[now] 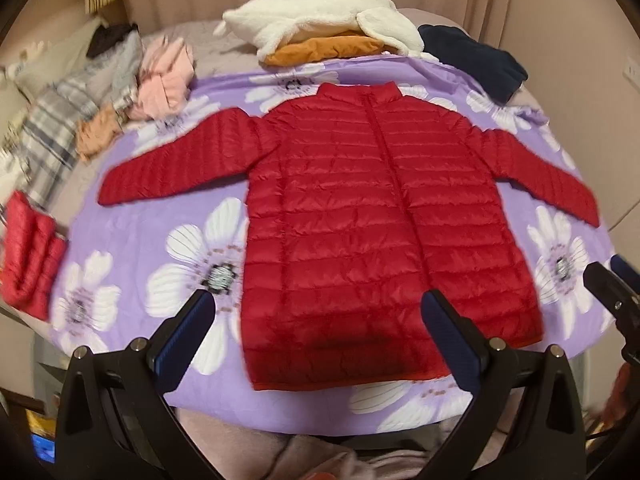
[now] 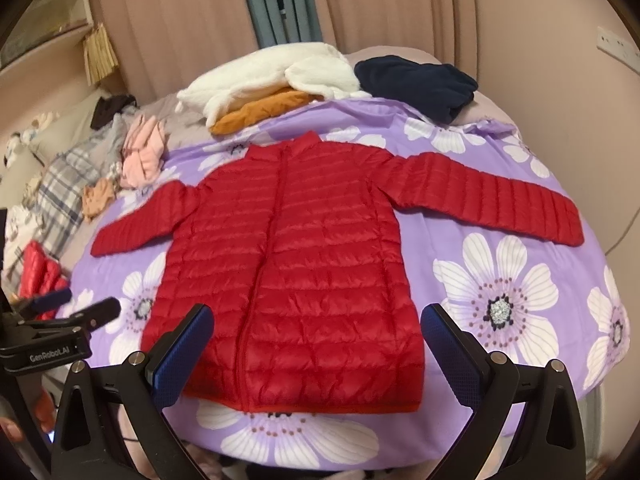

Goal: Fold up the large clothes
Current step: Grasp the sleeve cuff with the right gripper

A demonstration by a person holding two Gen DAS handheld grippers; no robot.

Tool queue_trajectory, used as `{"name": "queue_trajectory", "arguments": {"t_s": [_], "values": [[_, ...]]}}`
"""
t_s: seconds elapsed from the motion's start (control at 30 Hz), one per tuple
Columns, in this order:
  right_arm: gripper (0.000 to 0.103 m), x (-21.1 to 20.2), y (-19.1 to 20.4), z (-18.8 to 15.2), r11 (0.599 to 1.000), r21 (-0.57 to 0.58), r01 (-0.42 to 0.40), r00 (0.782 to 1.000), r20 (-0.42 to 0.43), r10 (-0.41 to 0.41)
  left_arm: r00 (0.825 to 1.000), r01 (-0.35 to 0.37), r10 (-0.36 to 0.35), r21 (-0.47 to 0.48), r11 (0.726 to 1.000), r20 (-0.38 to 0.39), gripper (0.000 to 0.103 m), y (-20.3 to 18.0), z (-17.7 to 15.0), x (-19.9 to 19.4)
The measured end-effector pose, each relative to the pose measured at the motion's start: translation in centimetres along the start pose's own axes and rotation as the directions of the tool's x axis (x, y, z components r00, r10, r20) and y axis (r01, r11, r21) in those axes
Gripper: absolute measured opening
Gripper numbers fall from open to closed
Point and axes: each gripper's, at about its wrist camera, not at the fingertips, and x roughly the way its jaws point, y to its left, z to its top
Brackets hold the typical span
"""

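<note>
A red quilted puffer jacket [image 1: 360, 216] lies flat and zipped on a purple flowered sheet [image 1: 168, 220], collar away from me, both sleeves spread out to the sides. It also shows in the right wrist view [image 2: 296, 264]. My left gripper [image 1: 320, 320] is open and empty, held above the jacket's hem. My right gripper [image 2: 320, 332] is open and empty, also above the hem. The right gripper's fingers [image 1: 608, 284] show at the right edge of the left wrist view. The left gripper's fingers [image 2: 80, 312] show at the left of the right wrist view.
A white fleece over an orange garment [image 1: 320, 32] and a navy garment [image 1: 476, 60] lie at the far edge of the bed. Pink, tan and plaid clothes [image 1: 120, 92] pile at the left. A folded red puffer [image 1: 28, 252] sits at the near left. Curtains hang behind.
</note>
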Motion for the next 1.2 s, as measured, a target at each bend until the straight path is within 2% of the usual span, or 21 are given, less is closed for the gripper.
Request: {"name": "queue_trajectory", "arguments": {"t_s": [0.1,0.17,0.23,0.3,0.4,0.5,0.6,0.67,0.77,0.8,0.83,0.9,1.07,1.2], "values": [[0.102,0.3,-2.2,0.3,0.992,0.082,-0.095,0.995,0.023,0.094,0.998,0.059,-0.061,-0.083,0.995,-0.027,0.103,1.0,0.4,1.5],[0.102,0.9,-4.8,0.3,0.966,0.185,-0.179,0.984,0.035,0.176,0.993,0.097,-0.106,-0.136,0.986,-0.055,0.103,1.7,0.6,2.8],[0.102,2.0,-7.9,0.0,0.933,0.297,-0.204,0.979,0.046,0.2,0.979,0.162,-0.183,-0.196,0.967,-0.092,0.103,2.2,0.6,4.0],[0.102,2.9,-10.5,-0.5,0.909,0.379,-0.176,0.984,0.048,0.17,0.952,0.241,-0.282,-0.279,0.93,-0.117,0.103,2.7,0.5,5.5],[0.102,4.5,-15.0,-1.7,0.864,0.49,-0.114,0.993,0.041,0.108,0.928,0.289,-0.35,-0.339,0.895,-0.131,0.103,2.7,0.6,7.4],[0.102,5.8,-18.9,-2.9,0.814,0.572,-0.097,0.995,0.053,0.081,0.913,0.324,-0.389,-0.359,0.876,-0.126,0.103,2.5,0.9,8.7],[0.102,6.7,-21.9,-3.4,0.773,0.627,-0.097,0.995,0.079,0.061,0.87,0.399,-0.477,-0.388,0.831,-0.126,0.103,2.2,1.0,10.1],[0.102,7.3,-23.9,-3.4,0.748,0.658,-0.087,0.995,0.09,0.036,0.859,0.426,-0.5,-0.389,0.817,-0.109,0.103,1.8,1.1,10.6],[0.102,8.6,-27.1,-3.1,0.705,0.705,-0.079,0.995,0.102,0.01,0.832,0.48,-0.549,-0.395,0.783,-0.078,0.103,1.2,1.4,11.1],[0.102,9.2,-28.2,-2.9,0.687,0.721,-0.09,0.994,0.11,0.015,0.831,0.485,-0.552,-0.394,0.781,-0.071,0.103,1.0,1.5,11.3],[0.102,9.6,-29.0,-2.7,0.671,0.735,-0.101,0.993,0.119,0.018,0.837,0.479,-0.543,-0.386,0.788,-0.071,0.103,0.9,1.7,11.4],[0.102,10.2,-30.2,-2.4,0.652,0.75,-0.108,0.991,0.132,0.012,0.858,0.448,-0.508,-0.368,0.815,-0.081,0.103,0.7,1.9,11.9],[0.102,12.5,-32.3,-1.1,0.603,0.782,-0.161,0.985,0.17,0.042,0.857,0.45,-0.51,-0.377,0.81,-0.072,0.103,0.9,2.5,13.1],[0.102,13.8,-33.9,0.0,0.563,0.807,-0.179,0.978,0.207,0.014,0.87,0.42,-0.483,-0.366,0.831,-0.098,0.103,1.0,2.8,13.7]]}}
